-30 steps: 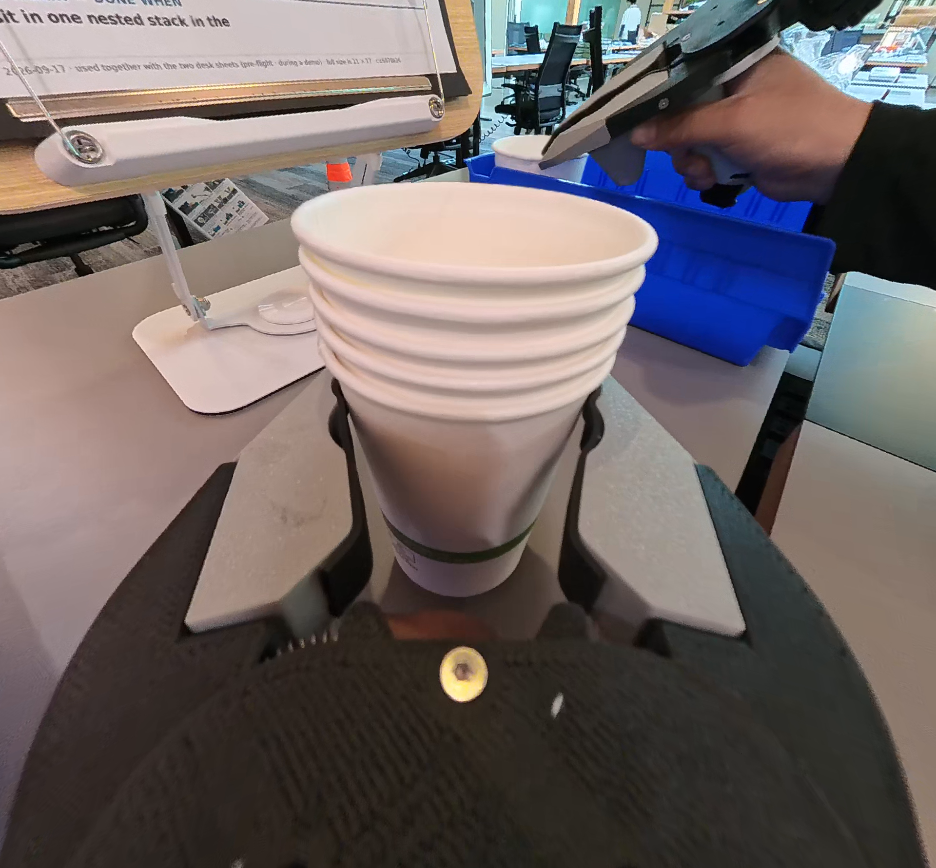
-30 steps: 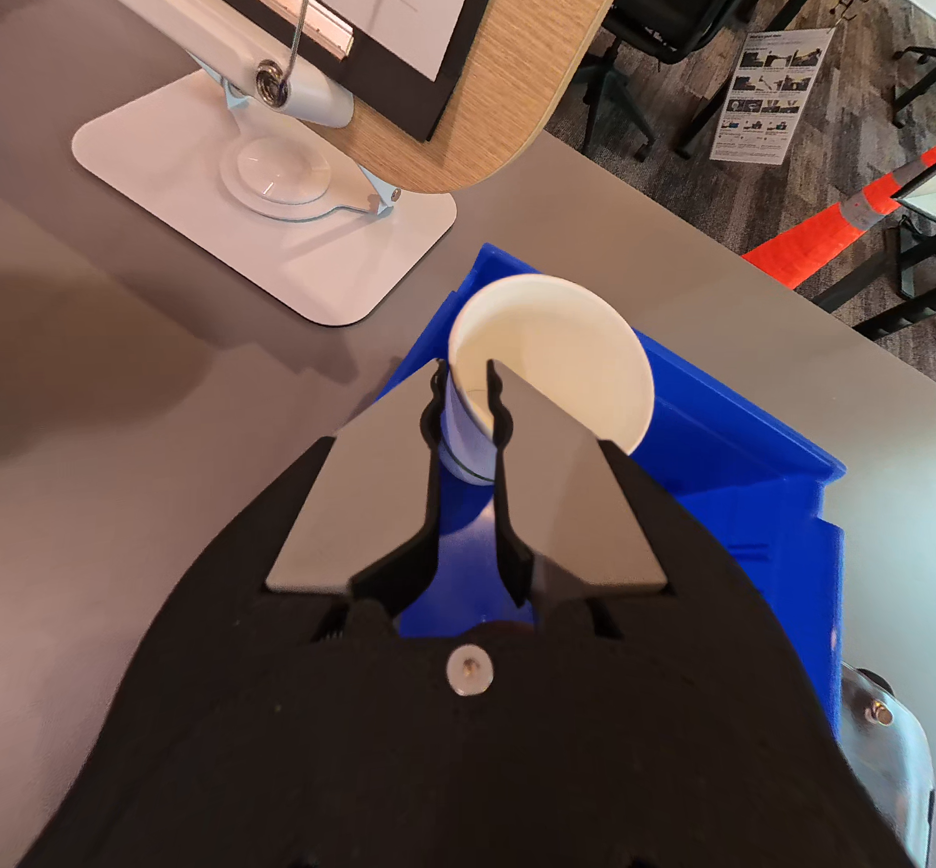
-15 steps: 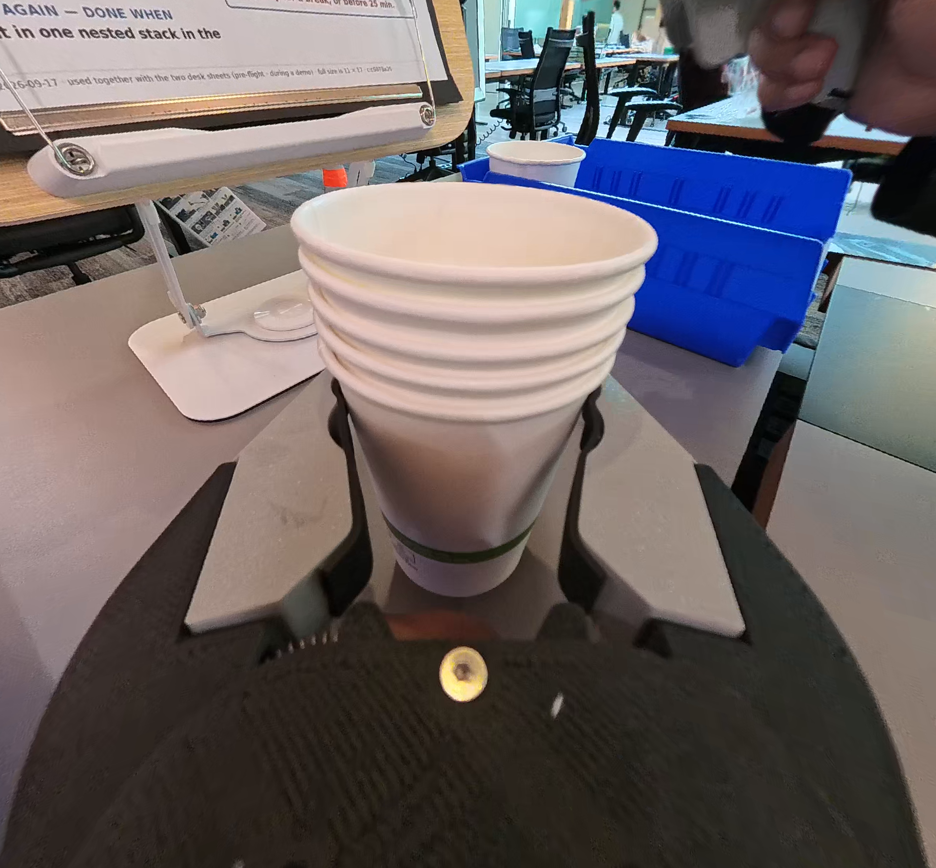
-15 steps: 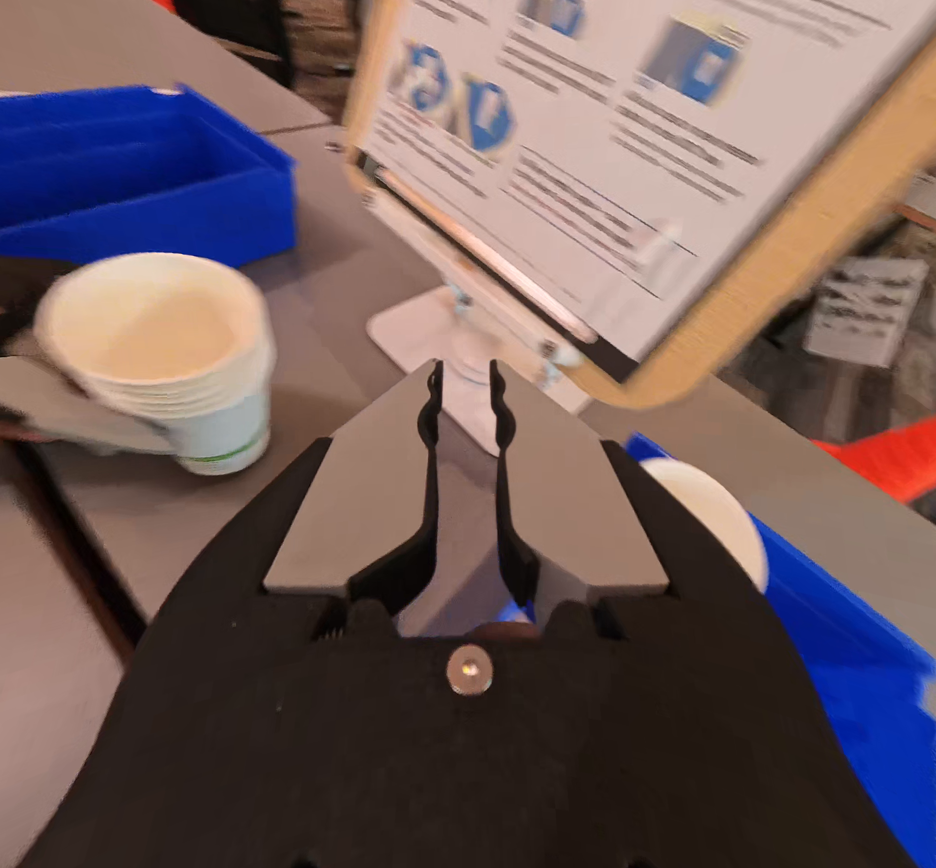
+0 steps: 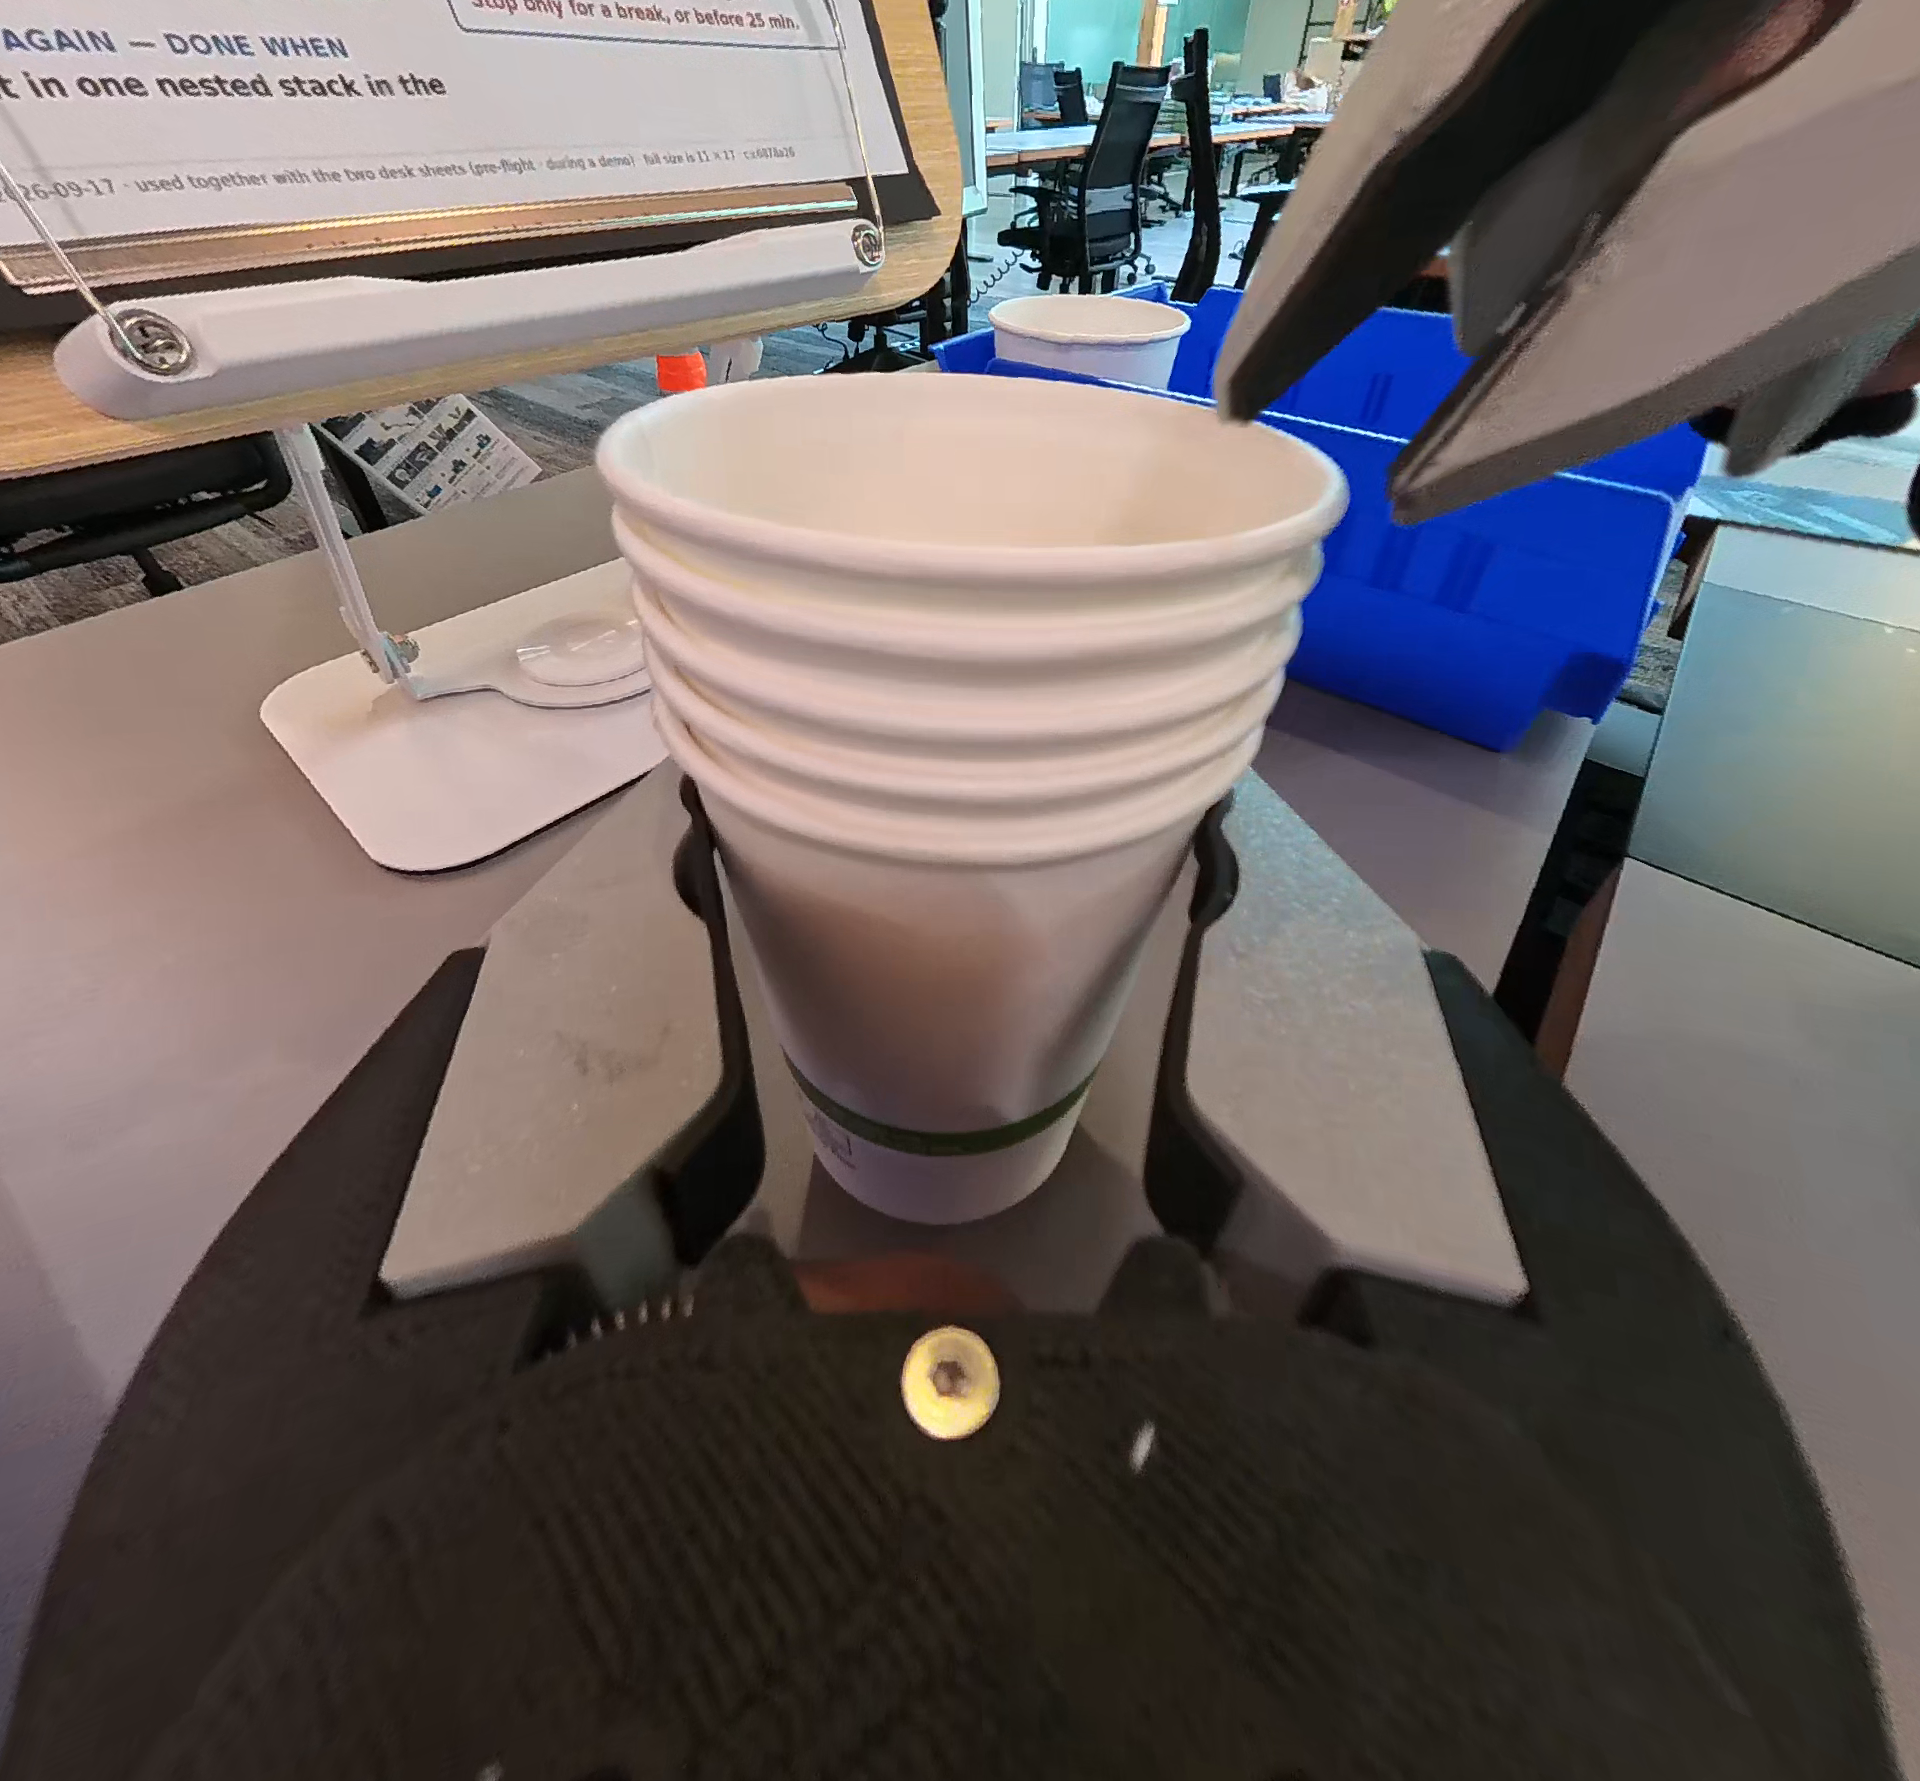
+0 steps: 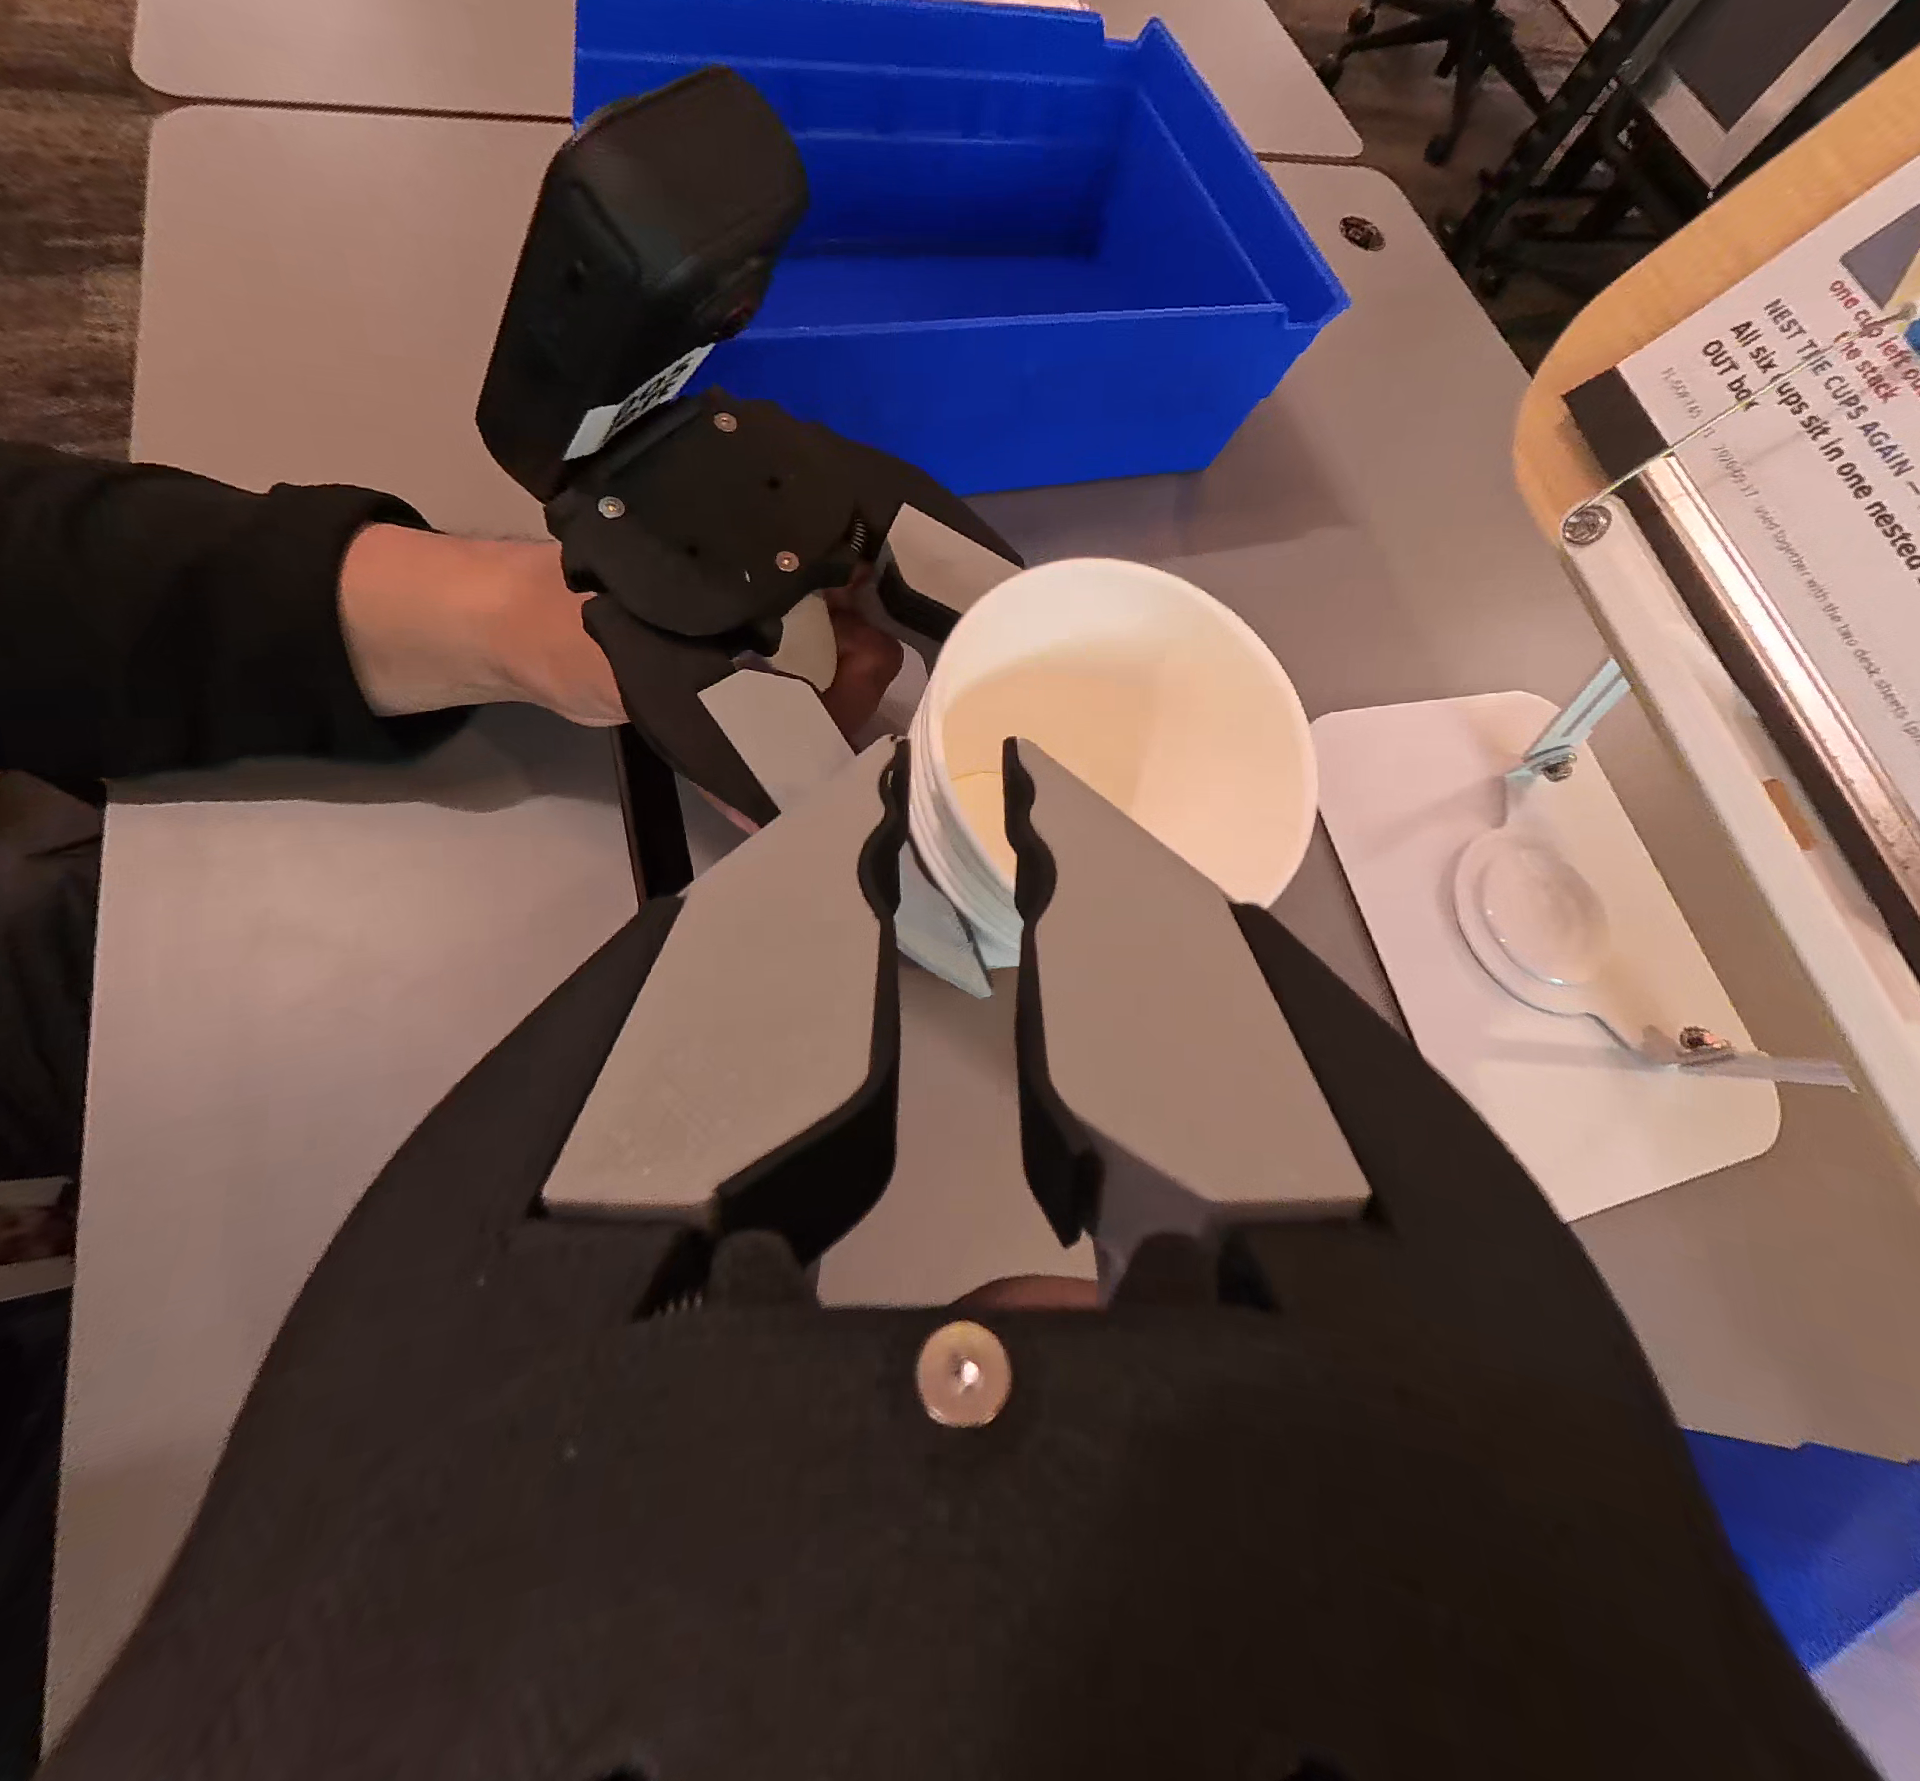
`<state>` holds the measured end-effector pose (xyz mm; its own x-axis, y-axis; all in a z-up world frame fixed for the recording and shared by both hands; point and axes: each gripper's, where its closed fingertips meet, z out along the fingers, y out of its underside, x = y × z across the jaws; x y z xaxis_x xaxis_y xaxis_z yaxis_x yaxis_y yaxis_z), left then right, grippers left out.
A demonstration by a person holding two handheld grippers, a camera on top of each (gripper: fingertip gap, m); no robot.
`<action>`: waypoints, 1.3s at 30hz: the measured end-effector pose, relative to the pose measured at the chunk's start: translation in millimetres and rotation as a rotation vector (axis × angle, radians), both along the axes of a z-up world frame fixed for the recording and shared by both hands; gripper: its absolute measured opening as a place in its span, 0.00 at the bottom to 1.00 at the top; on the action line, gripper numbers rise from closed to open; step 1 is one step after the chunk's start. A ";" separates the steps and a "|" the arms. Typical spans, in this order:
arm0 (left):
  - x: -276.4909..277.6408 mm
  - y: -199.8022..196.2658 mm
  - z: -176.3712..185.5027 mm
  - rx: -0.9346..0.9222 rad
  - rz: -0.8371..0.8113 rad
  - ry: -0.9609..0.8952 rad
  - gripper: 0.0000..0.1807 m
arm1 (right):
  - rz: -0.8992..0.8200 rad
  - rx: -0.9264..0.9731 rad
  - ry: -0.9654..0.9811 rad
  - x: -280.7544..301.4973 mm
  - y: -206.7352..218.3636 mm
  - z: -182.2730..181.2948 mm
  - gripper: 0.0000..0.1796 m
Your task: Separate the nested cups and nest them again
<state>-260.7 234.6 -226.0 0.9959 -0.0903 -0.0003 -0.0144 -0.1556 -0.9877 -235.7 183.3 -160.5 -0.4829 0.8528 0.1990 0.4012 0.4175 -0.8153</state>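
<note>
My left gripper (image 5: 951,801) is shut on a stack of several nested white paper cups (image 5: 966,651) and holds it upright above the grey table (image 5: 156,900). My right gripper (image 6: 953,760) is partly open and empty. It comes down at the stack's rim (image 6: 1122,723), with one finger (image 6: 1039,858) over the inside of the top cup and the other outside. In the left wrist view it (image 5: 1314,455) comes in from the upper right. A single white cup (image 5: 1086,339) stands in a blue bin (image 5: 1455,630) behind the stack.
A document stand with a white base (image 5: 436,755) and a wooden board stands left of the stack; it also shows in the right wrist view (image 6: 1507,952). An empty blue bin (image 6: 935,277) sits beyond the left gripper. A hand in a black sleeve (image 6: 436,630) holds that gripper.
My right gripper let go of the single cup in the blue bin, swung away and came over to the rim of the stack. My left gripper kept the stack still.
</note>
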 end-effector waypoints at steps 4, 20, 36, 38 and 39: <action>3.1 0.4 0.6 0.003 -0.010 0.003 0.51 | -0.005 -0.008 -0.014 -2.0 -1.1 -4.3 0.08; 10.3 0.6 1.5 0.011 -0.041 0.022 0.50 | 0.005 0.004 -0.055 3.3 -5.6 -12.4 0.00; 15.0 -0.3 4.1 0.019 -0.058 0.034 0.50 | -0.019 -0.025 -0.009 6.3 -0.2 12.5 0.00; 15.1 -0.2 3.8 0.017 -0.056 0.038 0.50 | -0.021 -0.024 -0.007 6.0 -0.2 11.1 0.00; 15.0 -0.4 4.0 0.018 -0.056 0.037 0.50 | -0.023 -0.029 -0.003 5.7 -0.2 11.8 0.00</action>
<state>-245.7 234.3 -221.9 0.9886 -0.1454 -0.0386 -0.0587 -0.1362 -0.9889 -230.0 183.2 -148.7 -0.4638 0.8689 0.1730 0.4129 0.3848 -0.8255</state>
